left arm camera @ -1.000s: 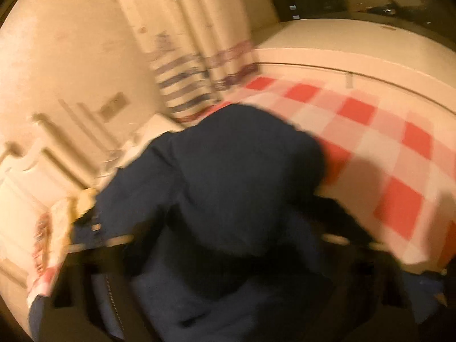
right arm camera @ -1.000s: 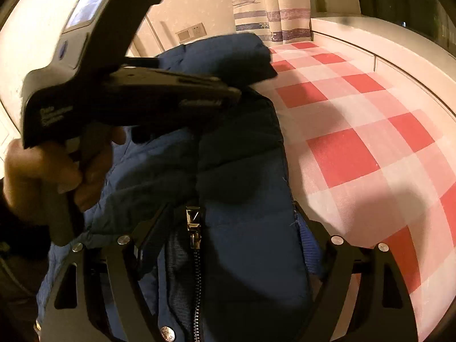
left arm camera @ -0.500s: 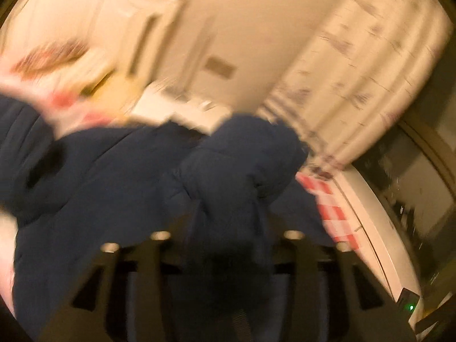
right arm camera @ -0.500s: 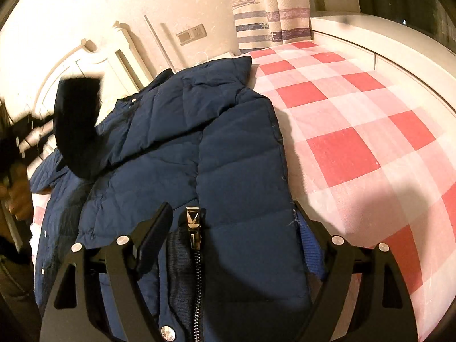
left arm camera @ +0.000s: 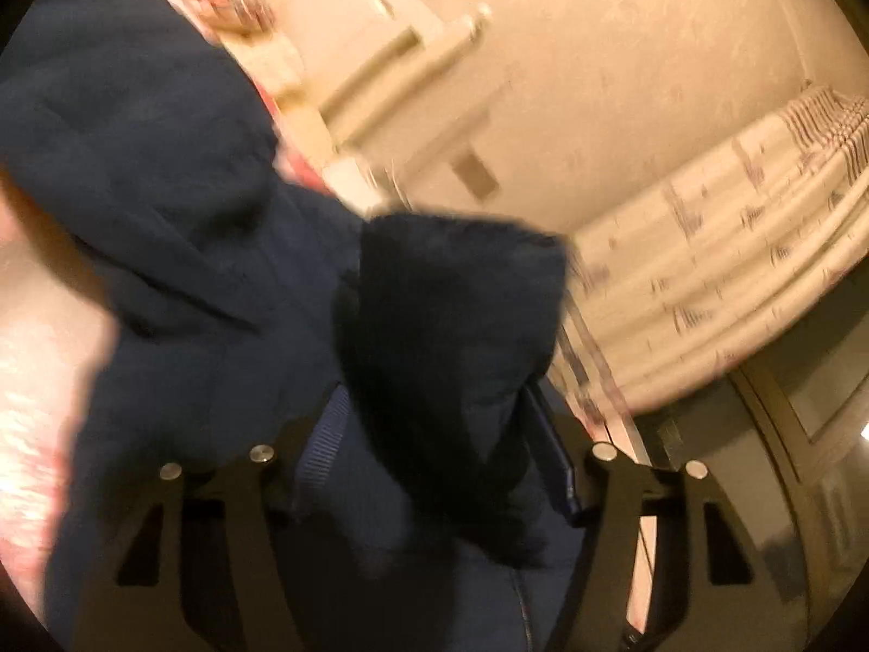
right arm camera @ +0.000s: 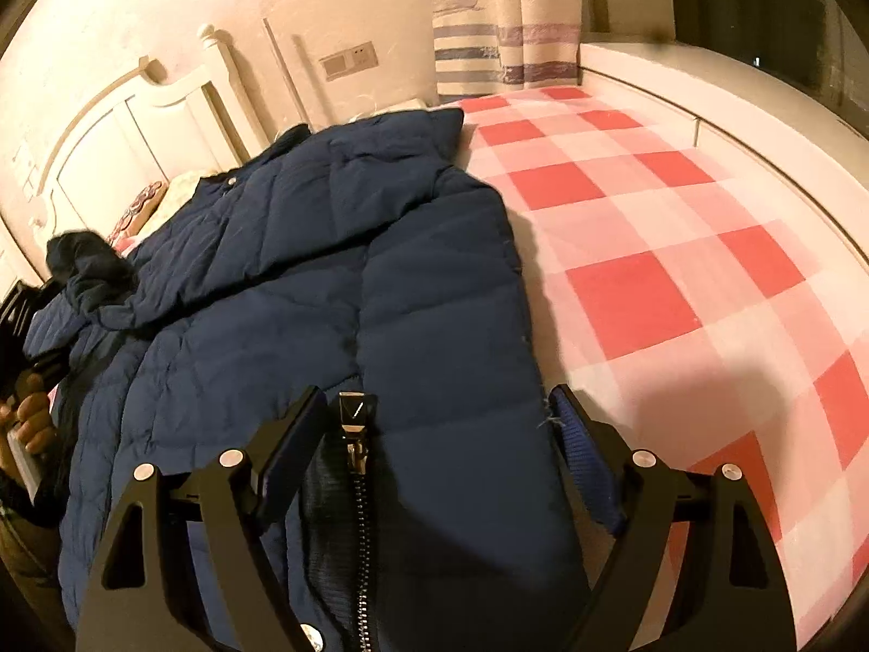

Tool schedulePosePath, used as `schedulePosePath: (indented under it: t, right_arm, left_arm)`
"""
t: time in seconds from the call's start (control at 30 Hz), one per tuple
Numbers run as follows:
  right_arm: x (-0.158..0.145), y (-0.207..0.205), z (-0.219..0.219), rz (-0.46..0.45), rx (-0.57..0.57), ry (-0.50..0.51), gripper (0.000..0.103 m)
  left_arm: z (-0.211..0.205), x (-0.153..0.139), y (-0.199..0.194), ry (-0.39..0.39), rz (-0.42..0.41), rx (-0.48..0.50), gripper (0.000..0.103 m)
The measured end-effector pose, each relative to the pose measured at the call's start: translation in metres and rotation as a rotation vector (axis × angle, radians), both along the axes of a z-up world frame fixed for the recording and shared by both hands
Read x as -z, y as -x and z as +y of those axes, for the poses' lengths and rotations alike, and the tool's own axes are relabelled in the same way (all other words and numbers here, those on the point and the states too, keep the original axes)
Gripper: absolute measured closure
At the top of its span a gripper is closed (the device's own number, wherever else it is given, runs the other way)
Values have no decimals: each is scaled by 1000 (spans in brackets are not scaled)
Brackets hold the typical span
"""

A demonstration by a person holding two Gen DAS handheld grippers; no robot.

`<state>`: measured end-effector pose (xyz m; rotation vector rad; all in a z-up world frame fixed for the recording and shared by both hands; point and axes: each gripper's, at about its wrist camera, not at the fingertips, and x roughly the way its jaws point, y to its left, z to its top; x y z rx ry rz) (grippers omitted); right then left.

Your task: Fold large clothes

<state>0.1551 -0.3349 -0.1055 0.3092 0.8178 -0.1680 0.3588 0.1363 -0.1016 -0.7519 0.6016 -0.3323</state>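
Navy puffer jacket [right arm camera: 337, 282] lying mostly flat on red-check bedsheet [right arm camera: 652, 250], collar toward headboard [right arm camera: 125, 130]. Second ago left gripper [left arm camera: 434, 418] was over jacket middle with sleeve; now swung out to far side, fingers pinching dark sleeve cuff [left arm camera: 451, 326], view blurry so still moving. Right gripper [right arm camera: 434, 407] hasn't budged, fingers spread around hem by zipper pull [right arm camera: 356, 418], clamped or not, can't tell. Guessing sleeve getting pulled straight before fold-in.

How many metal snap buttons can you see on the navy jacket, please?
2. One snap sits near the collar of the navy jacket. The other is at the bottom edge beside the zipper, between the right gripper fingers. Folds may hide others.
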Motion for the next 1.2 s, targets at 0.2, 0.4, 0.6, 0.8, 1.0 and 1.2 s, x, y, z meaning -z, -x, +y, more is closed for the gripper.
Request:
schedulePosePath:
  t: [0.2,0.4,0.6,0.8,1.0,1.2]
  right_arm:
    - [-24,7,10,-71,12,92,22]
    - [-58,-34,42,-84,-92,273,22]
    - [-47,-126,52,-9,-193,285,25]
    - [-13,-171,43,198,-199,234,23]
    - [-60,-199,63,21,-221,195,23]
    - [-4,-261,79,222,-258,201,22]
  left_arm:
    - [42,-15,46,-27,-117,-356,9]
    - [-13,-34,27,-211,-184,-118,6]
    - [-64,-3,-8,-396,37,67,5]
    - [-73,12,-8,-463,75,79,3]
    - [-77,2,-14,-505,77,75,3]
    - [-73,1,-14,-501,81,74,3]
